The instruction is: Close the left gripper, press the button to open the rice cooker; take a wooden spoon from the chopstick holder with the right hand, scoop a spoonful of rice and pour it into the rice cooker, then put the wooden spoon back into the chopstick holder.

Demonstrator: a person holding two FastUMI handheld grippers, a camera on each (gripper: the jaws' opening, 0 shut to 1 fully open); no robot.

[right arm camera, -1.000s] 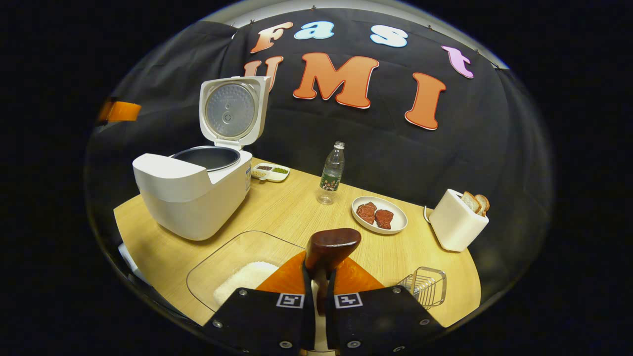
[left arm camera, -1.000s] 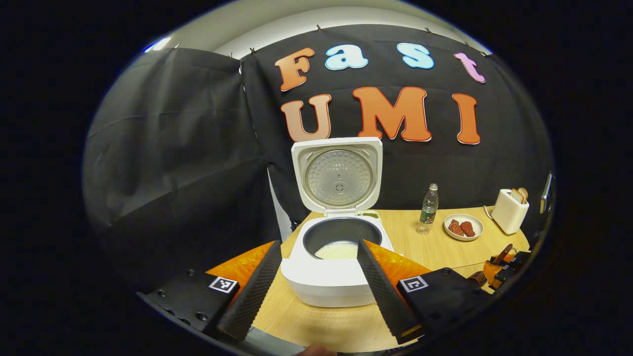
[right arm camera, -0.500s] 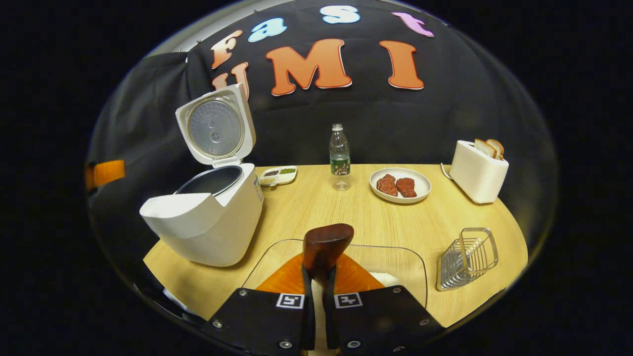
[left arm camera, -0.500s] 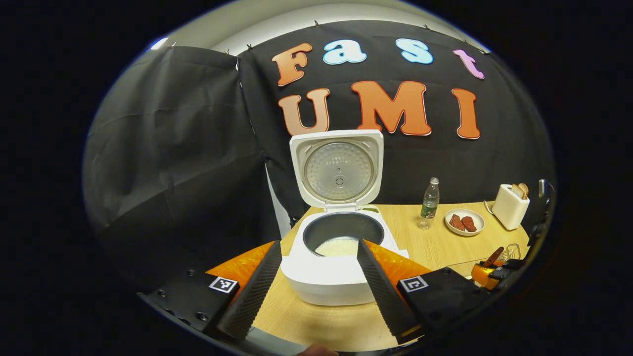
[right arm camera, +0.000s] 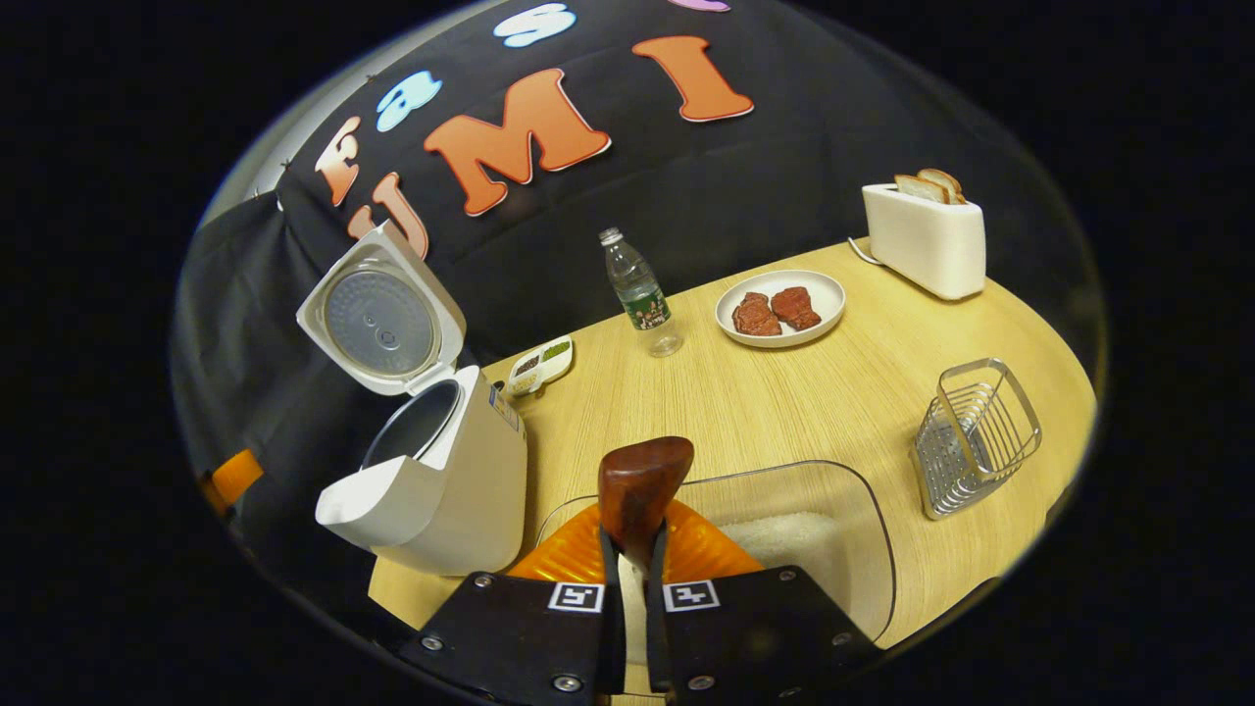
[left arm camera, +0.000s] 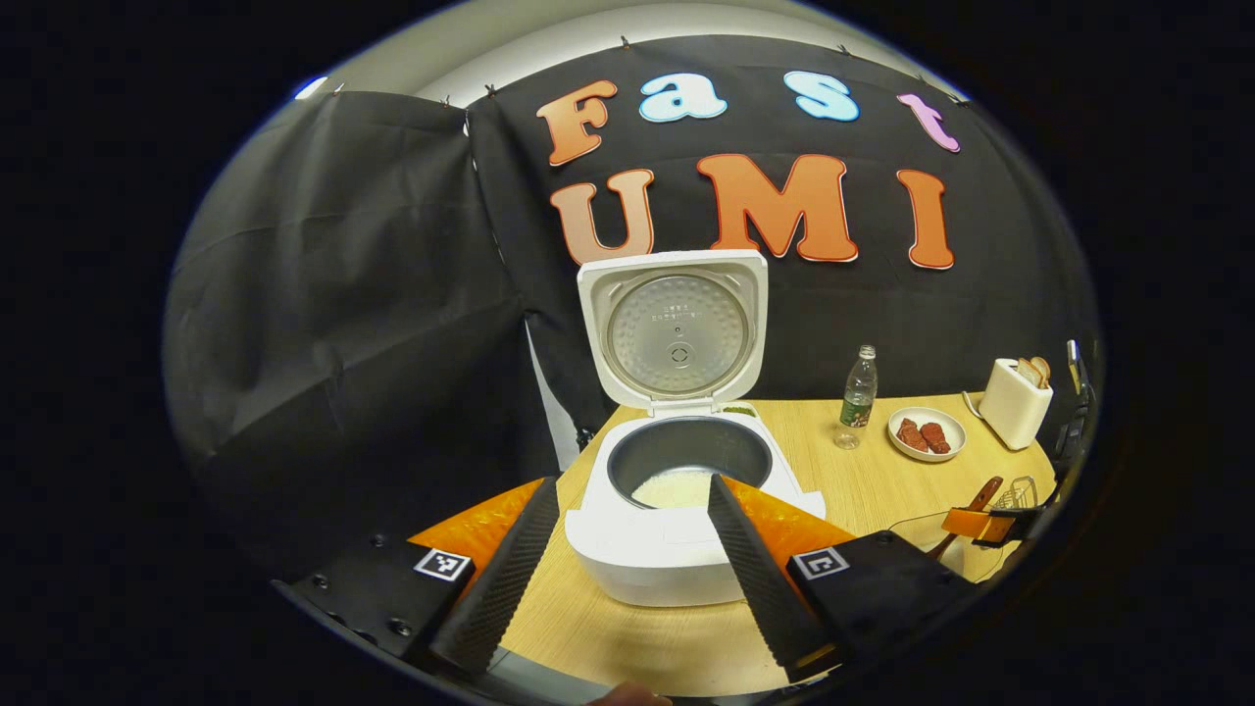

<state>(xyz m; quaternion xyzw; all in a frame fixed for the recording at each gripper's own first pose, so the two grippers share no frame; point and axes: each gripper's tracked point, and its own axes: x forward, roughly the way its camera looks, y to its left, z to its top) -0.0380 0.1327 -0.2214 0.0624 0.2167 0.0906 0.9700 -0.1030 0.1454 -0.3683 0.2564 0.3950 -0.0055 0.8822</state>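
A: Black-draped booth, pale wood bench [right arm camera: 784,402]. And the wooden spoon [right arm camera: 642,480]?

B: Dead centre of the right gripper view, pinched by the handle in the right gripper [right arm camera: 627,549]. Jaws clamped tight on it, dark bowl poking up over the clear tray of rice [right arm camera: 863,529] at 5 o'clock.

A: Handling?

B: Probably light and stiff, with a smooth finish, so likely to twist if pinched loosely. Best held as now, low on the handle, with the bowl free. Impossible to tell from here whether any grains are left in it.

A: Next stop?

B: Most likely the chopstick holder [right arm camera: 971,431], a wire basket at 3 o'clock, standing apart from the tray. Narrow mouth and a light frame, so worth lowering the spoon straight down rather than nudging the rim.

A: Rice cooker [right arm camera: 441,490]?

B: At 9 o'clock, lid up. From the left gripper view, white rice [left arm camera: 677,487] already in the pot, so the pour looks done.

A: Left gripper [left arm camera: 632,485]?

B: Jaws spread wide, holding nothing, framing the cooker.

A: Farther out?

B: Bottle [right arm camera: 637,294] at 12 o'clock, plate [right arm camera: 824,294] at 1, toaster [right arm camera: 927,240] at 2.
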